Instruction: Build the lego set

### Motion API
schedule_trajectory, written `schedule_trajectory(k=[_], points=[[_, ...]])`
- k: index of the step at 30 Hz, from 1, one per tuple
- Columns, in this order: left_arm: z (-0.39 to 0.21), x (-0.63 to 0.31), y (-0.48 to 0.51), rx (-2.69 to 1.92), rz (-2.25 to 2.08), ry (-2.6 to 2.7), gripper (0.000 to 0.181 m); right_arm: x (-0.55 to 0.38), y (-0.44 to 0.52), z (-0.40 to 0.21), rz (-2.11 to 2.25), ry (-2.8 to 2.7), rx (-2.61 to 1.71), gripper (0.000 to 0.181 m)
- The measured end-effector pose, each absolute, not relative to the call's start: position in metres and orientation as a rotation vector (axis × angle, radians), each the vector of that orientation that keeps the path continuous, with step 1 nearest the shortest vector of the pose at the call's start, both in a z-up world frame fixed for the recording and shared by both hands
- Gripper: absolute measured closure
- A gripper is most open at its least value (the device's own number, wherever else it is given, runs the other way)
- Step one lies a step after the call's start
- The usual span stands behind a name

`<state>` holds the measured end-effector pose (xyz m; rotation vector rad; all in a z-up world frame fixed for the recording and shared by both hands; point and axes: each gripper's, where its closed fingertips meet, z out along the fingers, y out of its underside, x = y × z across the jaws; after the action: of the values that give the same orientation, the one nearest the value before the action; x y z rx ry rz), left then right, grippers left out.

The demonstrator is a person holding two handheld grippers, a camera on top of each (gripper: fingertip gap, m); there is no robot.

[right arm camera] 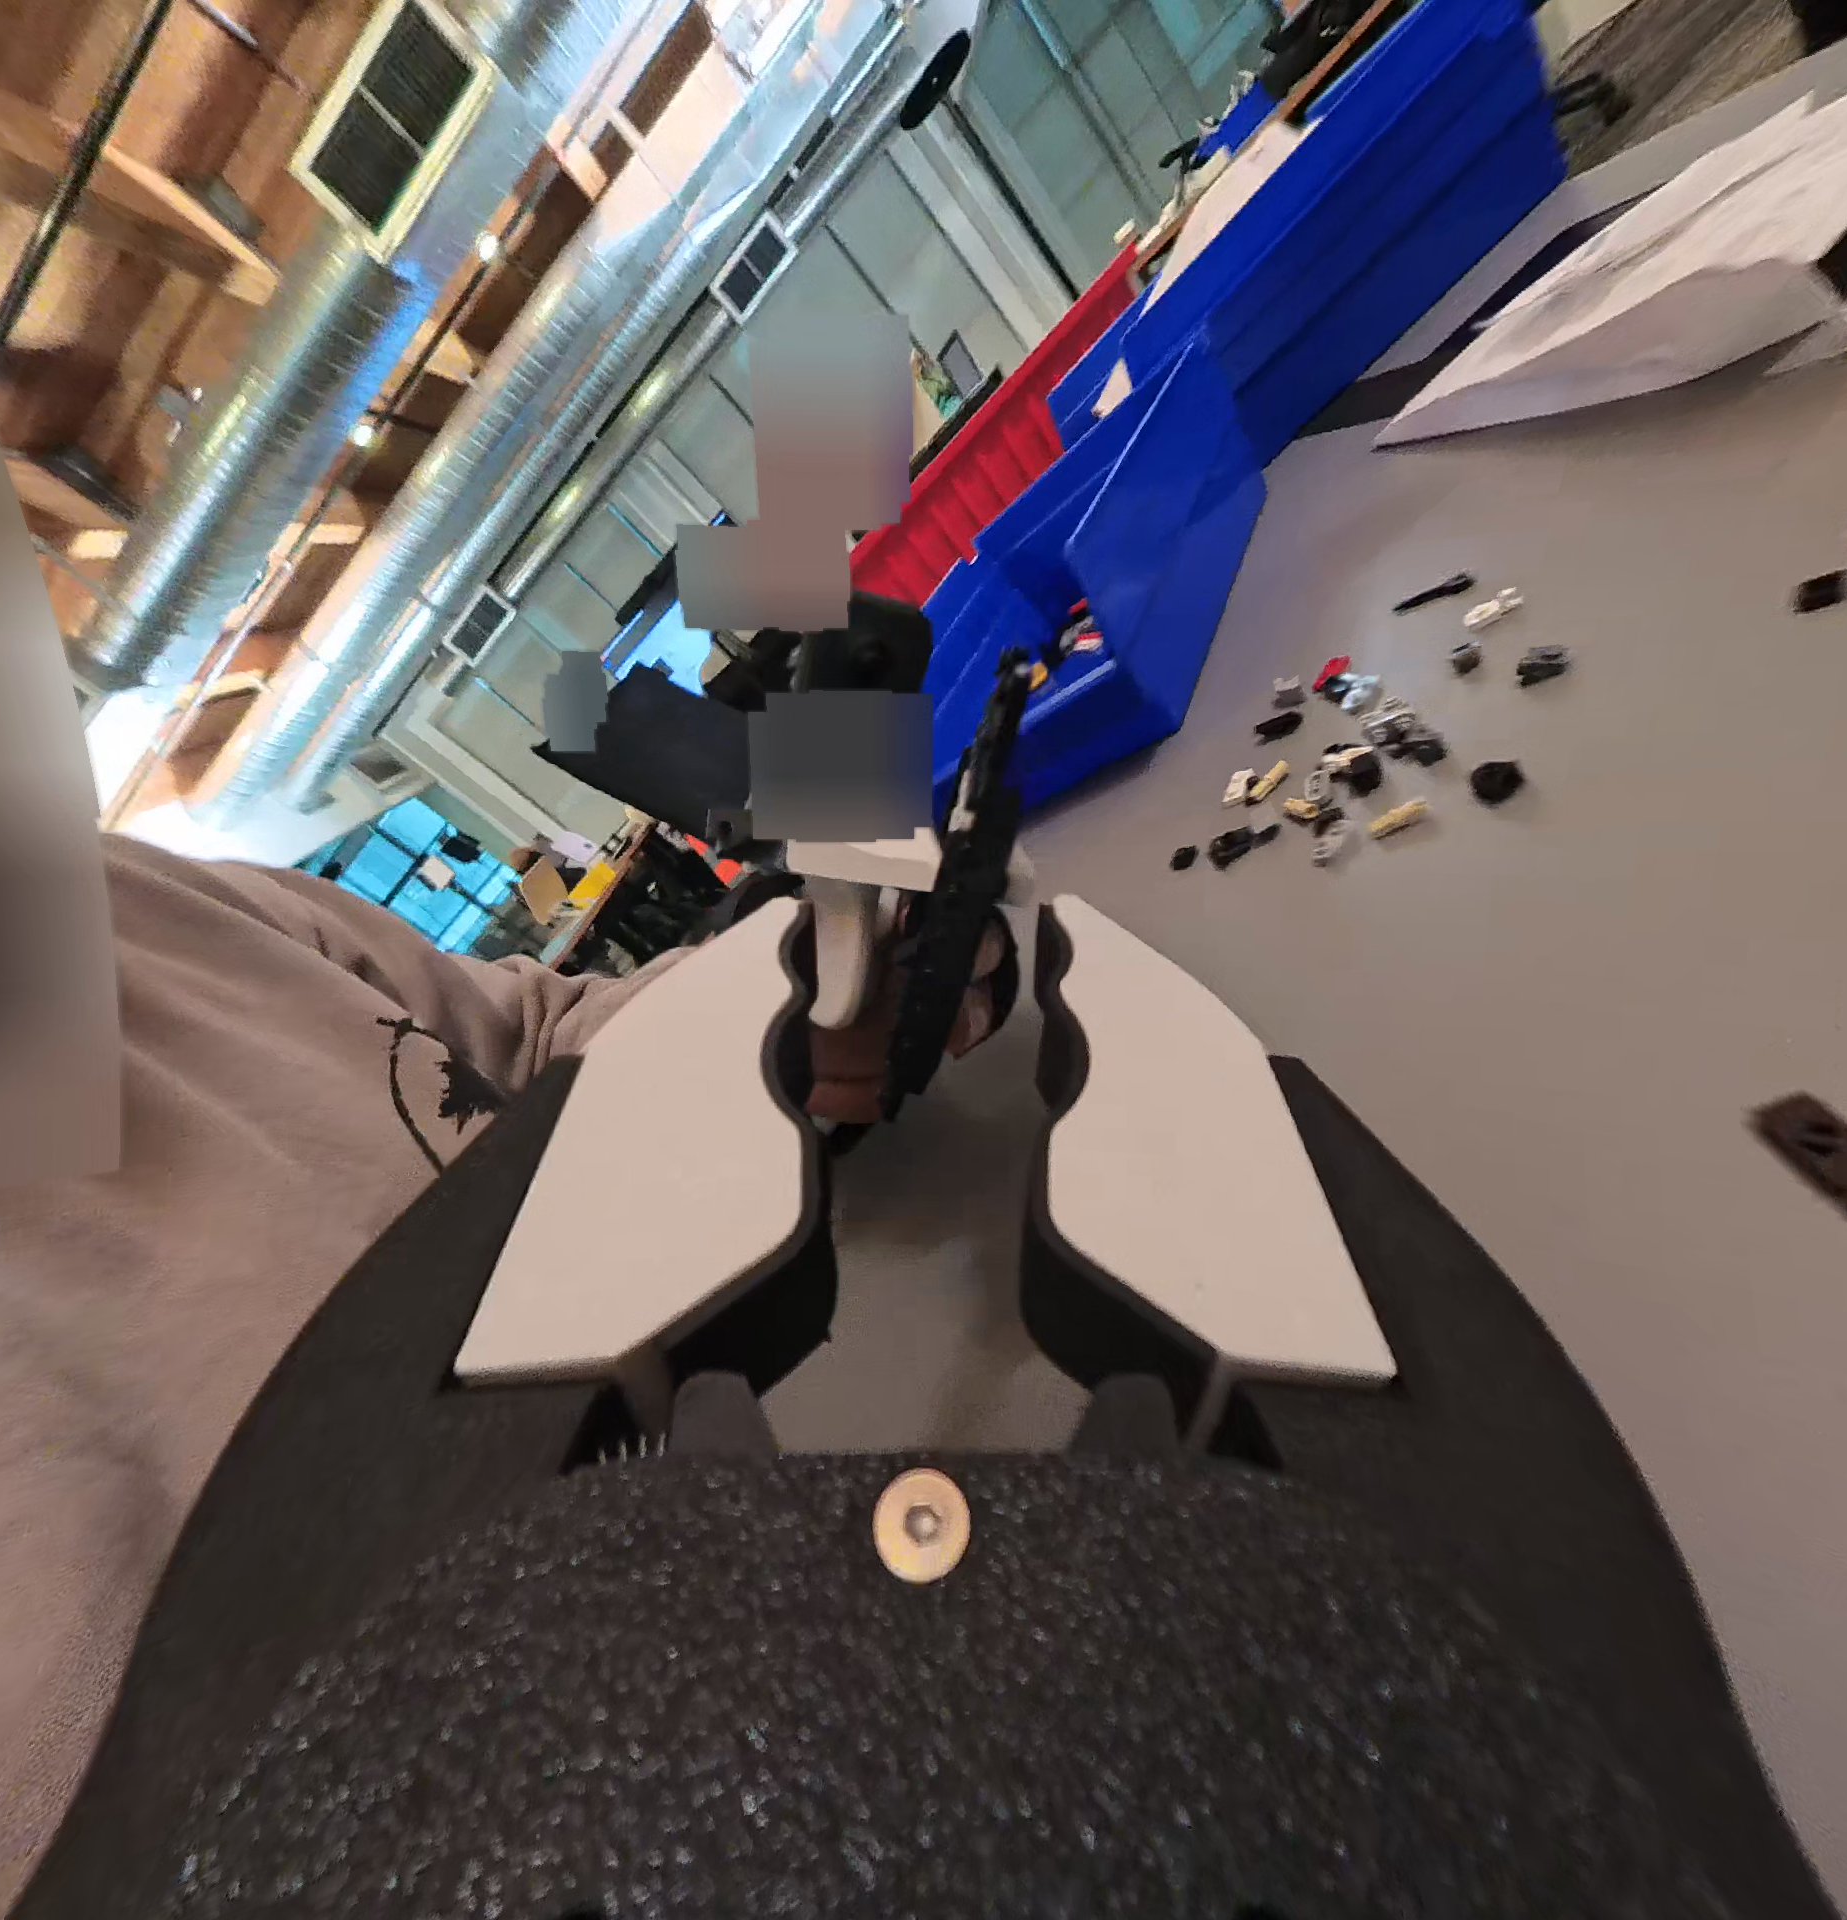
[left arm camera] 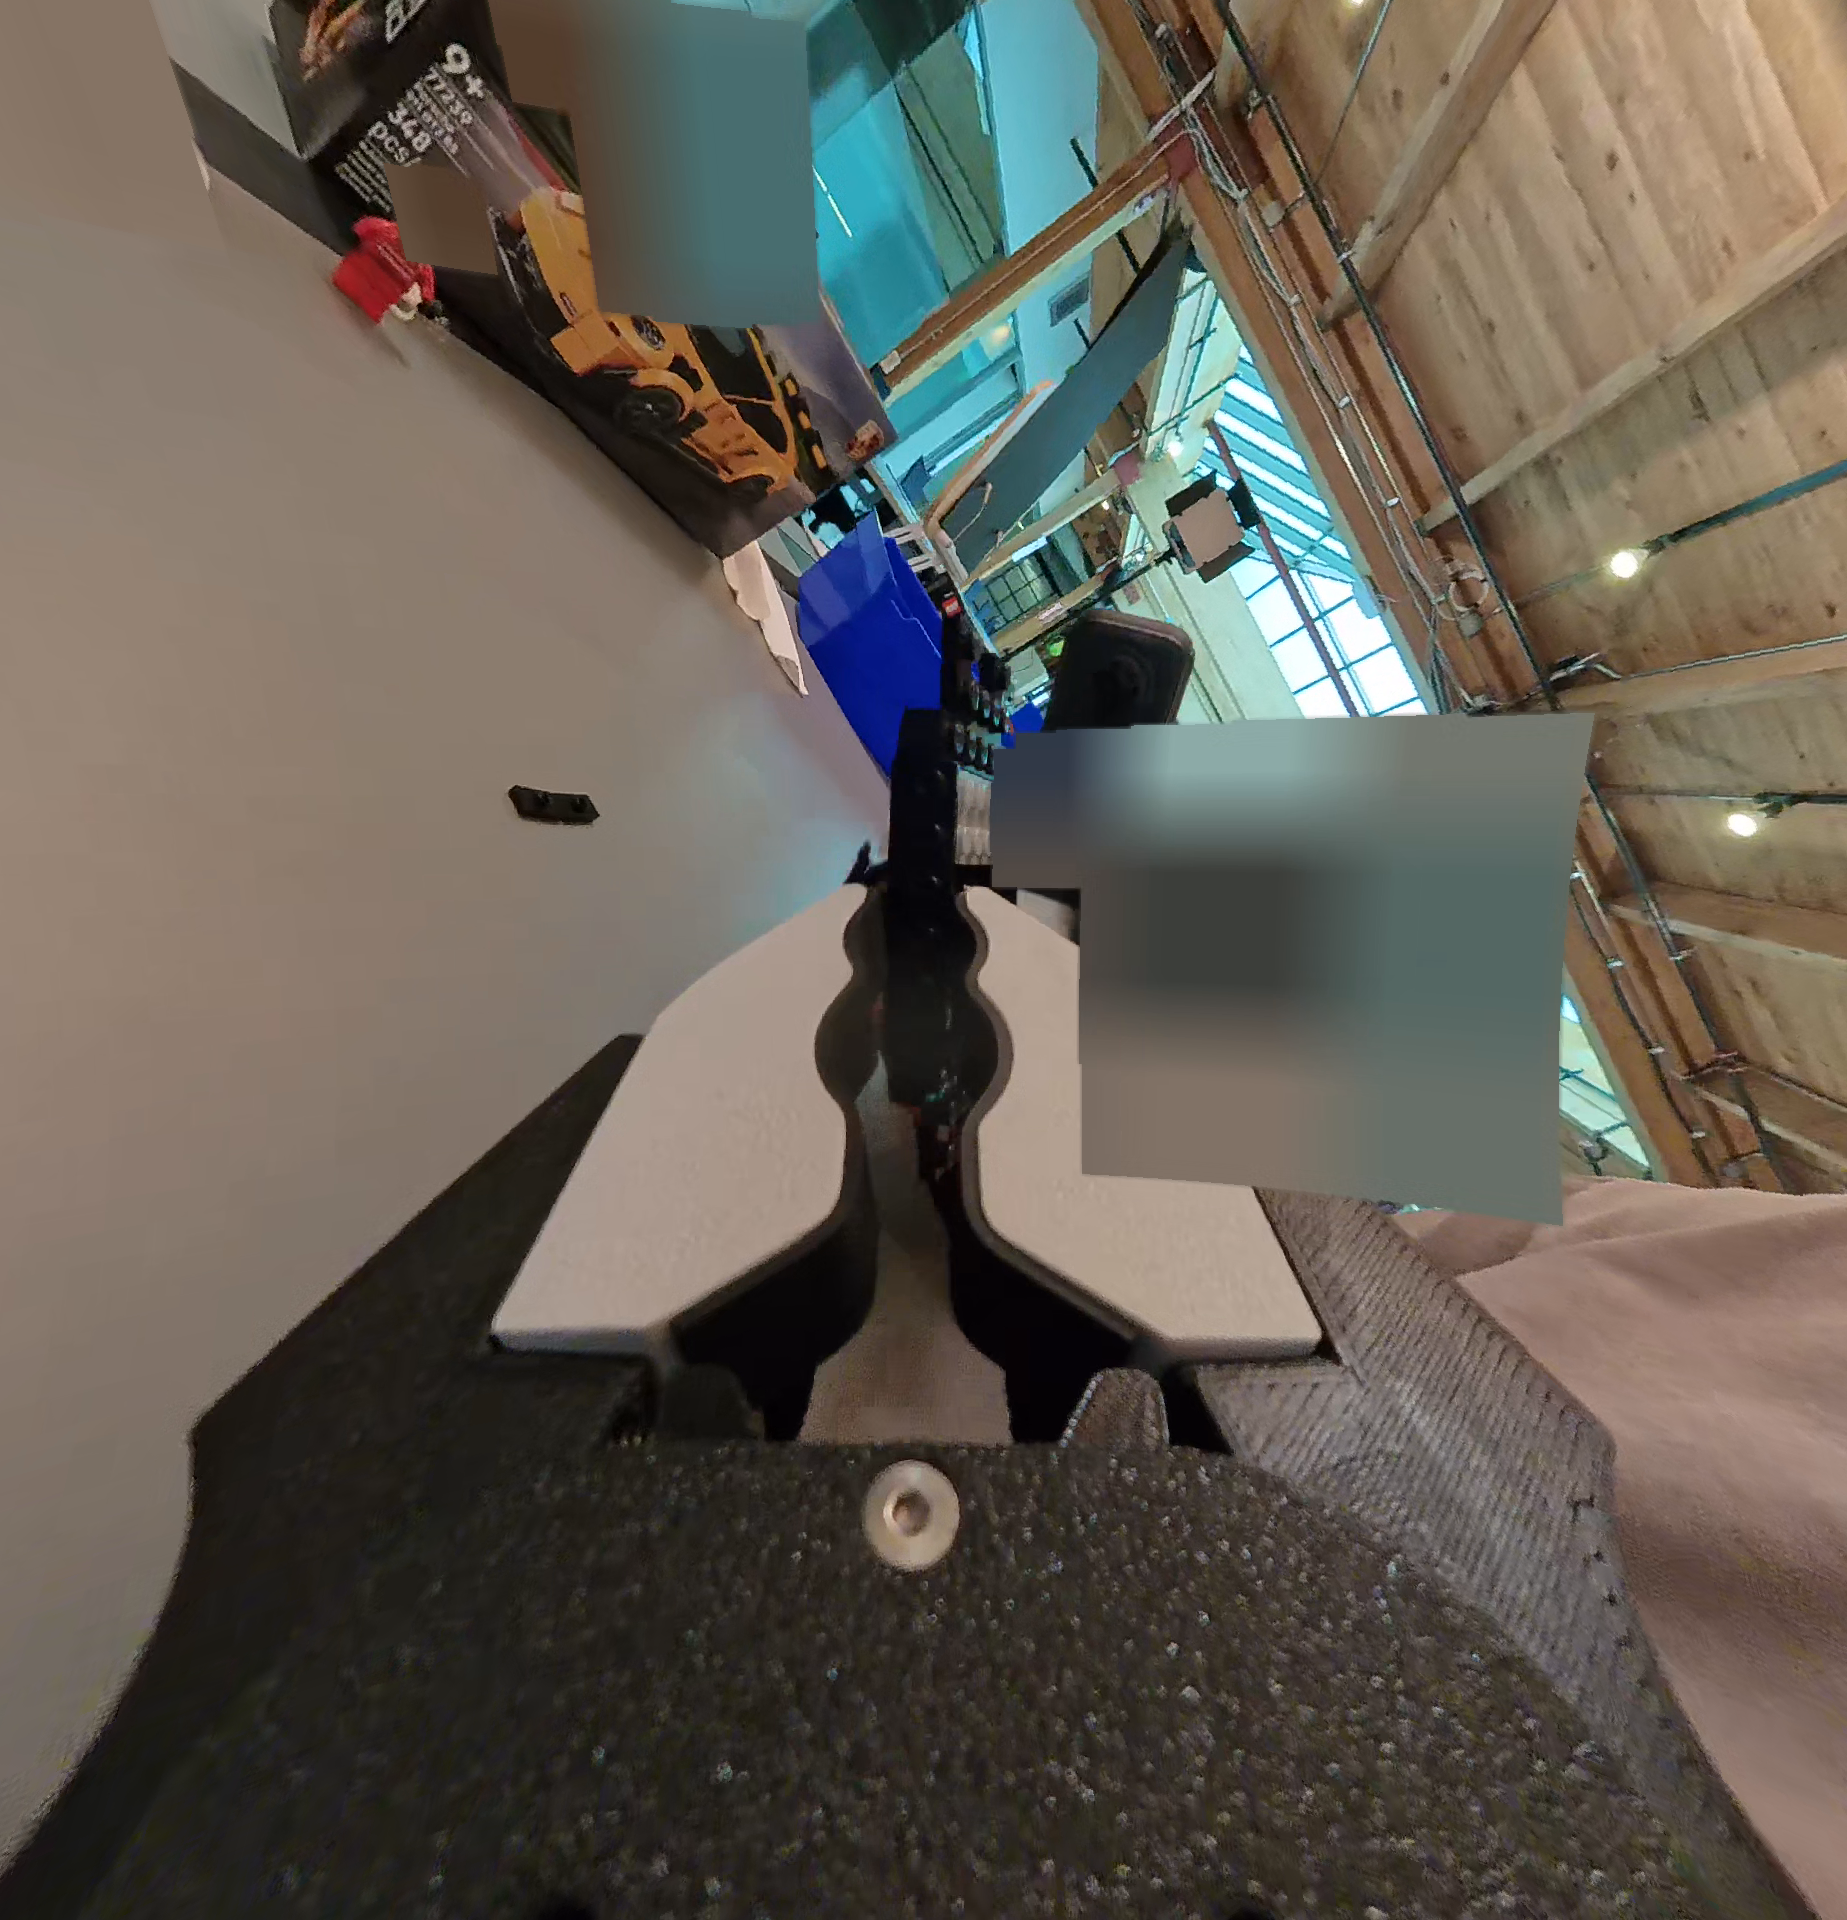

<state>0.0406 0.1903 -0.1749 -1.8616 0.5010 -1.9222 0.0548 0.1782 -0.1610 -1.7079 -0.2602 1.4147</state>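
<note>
Overhead, timber beams and silver ducting fill the tilted background, and below them a grey table (right arm camera: 1521,935) runs across both views, which are rolled hard sideways. Blue bins (right arm camera: 1210,436) stand in a row along the far edge of the table with a red bin (right arm camera: 986,488) behind them; the nearest blue one holds a few small parts, too blurred to identify. A set box (left arm camera: 628,343) showing a yellow car stands on the table, its top hidden by mosaic patches, with a small red piece (left arm camera: 379,268) just beside it. The left gripper (left arm camera: 924,914) is clenched on a black lego assembly (left arm camera: 924,831), a long studded strip lifted clear of the table, its upper end covered by a patch. The right gripper (right arm camera: 919,935) stands released, fingers spread on either side of that assembly without touching it. Loose lego pieces (right arm camera: 1355,748) lie scattered on the table, and a lone black plate (left arm camera: 552,804) lies apart.
</note>
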Motion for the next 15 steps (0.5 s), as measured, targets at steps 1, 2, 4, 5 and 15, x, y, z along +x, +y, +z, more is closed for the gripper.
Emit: schedule_trajectory(k=[1,2,4,5,15], points=[[-0.177,0.04,0.192,-1.872,-1.934,0.493,0.17,0.062,0.181,-0.161,1.4,-0.245,-1.714,0.142],[-0.179,0.04,0.191,-1.886,-1.953,0.499,0.17,0.067,0.182,-0.163,1.386,-0.239,-1.73,0.144],[-0.183,0.042,0.189,-1.907,-1.971,0.501,0.17,0.068,0.181,-0.167,1.385,-0.244,-1.766,0.144],[-0.185,0.043,0.186,-1.918,-1.977,0.513,0.17,0.065,0.181,-0.17,1.385,-0.249,-1.788,0.145],[-0.186,0.048,0.171,-1.906,-2.012,0.591,0.17,0.06,0.185,-0.171,1.539,-0.057,-1.739,0.17]])
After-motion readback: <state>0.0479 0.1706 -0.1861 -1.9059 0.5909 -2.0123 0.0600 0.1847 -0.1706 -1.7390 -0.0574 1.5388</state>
